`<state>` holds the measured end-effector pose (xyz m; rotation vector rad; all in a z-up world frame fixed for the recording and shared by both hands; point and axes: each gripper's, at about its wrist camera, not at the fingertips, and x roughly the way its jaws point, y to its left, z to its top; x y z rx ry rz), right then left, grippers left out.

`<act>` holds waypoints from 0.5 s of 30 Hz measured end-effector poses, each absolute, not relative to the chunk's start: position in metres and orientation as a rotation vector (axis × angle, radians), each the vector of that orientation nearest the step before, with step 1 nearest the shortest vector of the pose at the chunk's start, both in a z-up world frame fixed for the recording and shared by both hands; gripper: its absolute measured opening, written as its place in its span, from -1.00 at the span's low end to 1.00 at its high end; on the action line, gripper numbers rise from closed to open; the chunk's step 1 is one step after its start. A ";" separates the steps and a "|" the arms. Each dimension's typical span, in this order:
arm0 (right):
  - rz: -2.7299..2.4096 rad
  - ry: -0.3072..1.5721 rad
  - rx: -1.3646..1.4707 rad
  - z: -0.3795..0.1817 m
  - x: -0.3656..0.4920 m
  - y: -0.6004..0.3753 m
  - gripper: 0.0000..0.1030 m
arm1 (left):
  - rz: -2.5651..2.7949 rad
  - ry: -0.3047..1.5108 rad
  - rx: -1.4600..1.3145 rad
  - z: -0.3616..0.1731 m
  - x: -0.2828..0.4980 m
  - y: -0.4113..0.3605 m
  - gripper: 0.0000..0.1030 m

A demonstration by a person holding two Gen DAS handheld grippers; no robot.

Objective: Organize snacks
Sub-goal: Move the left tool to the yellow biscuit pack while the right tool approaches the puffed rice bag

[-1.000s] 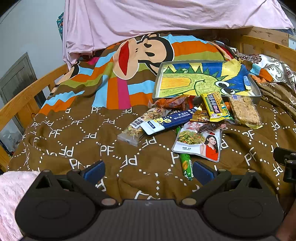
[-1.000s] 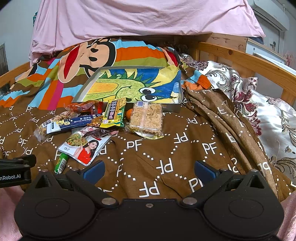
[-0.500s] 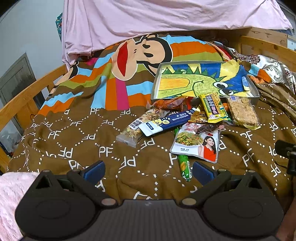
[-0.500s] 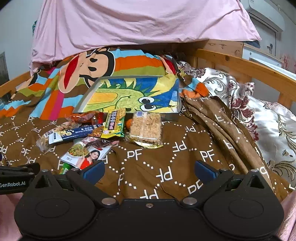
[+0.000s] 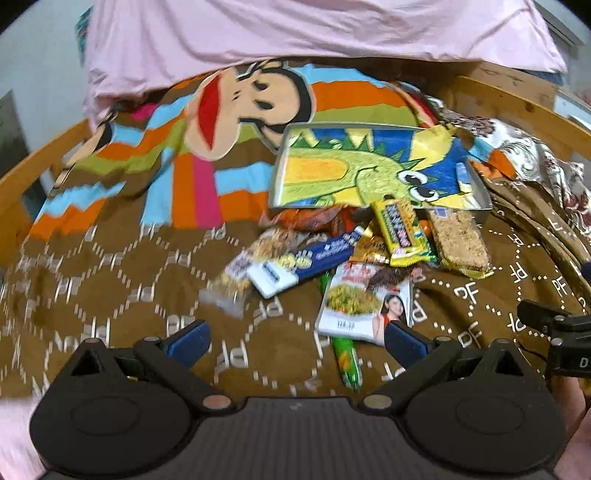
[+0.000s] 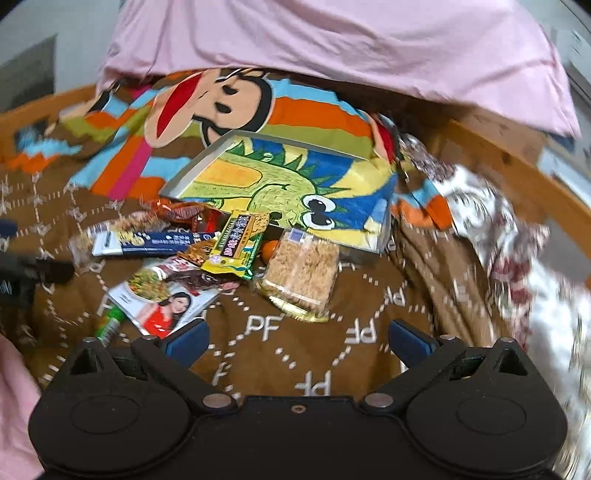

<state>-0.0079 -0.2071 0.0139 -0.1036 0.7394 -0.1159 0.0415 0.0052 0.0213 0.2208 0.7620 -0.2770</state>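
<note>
A pile of snacks lies on the brown bedspread in front of a metal tray point(image 5: 279, 173) point(image 6: 192, 170) lined with a dinosaur drawing. The pile holds a blue-and-white packet point(image 5: 303, 264) point(image 6: 147, 242), a yellow bar point(image 5: 400, 230) point(image 6: 236, 245), a clear pack of oat bars point(image 5: 460, 240) point(image 6: 301, 275), a white pouch with a woman's picture point(image 5: 364, 308) point(image 6: 162, 301) and a green stick point(image 5: 345, 356) point(image 6: 109, 325). My left gripper point(image 5: 297, 343) is open, just short of the pouch. My right gripper point(image 6: 297, 341) is open, near the oat bars.
A pink quilt point(image 5: 314, 29) is heaped at the far end of the bed. Wooden bed rails point(image 5: 26, 184) point(image 6: 517, 166) run along both sides. A floral cloth point(image 6: 517, 258) is bunched at the right. A striped cartoon-monkey blanket point(image 5: 221, 122) lies behind the snacks.
Both grippers have moved forward toward the snack pile, which now looks larger and nearer. The views are blurred from motion. Both sets of jaws stay open.
</note>
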 end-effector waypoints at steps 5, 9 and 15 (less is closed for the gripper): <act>-0.093 0.758 -0.131 0.003 0.016 -0.220 0.99 | -0.352 0.775 0.267 0.021 0.074 -0.004 0.99; -0.068 0.748 -0.133 -0.007 0.031 -0.227 0.99 | -0.400 0.723 0.159 0.024 0.085 -0.002 0.99; -0.064 0.706 -0.172 -0.017 0.057 -0.235 0.99 | -0.502 0.739 0.187 0.015 0.112 -0.019 0.99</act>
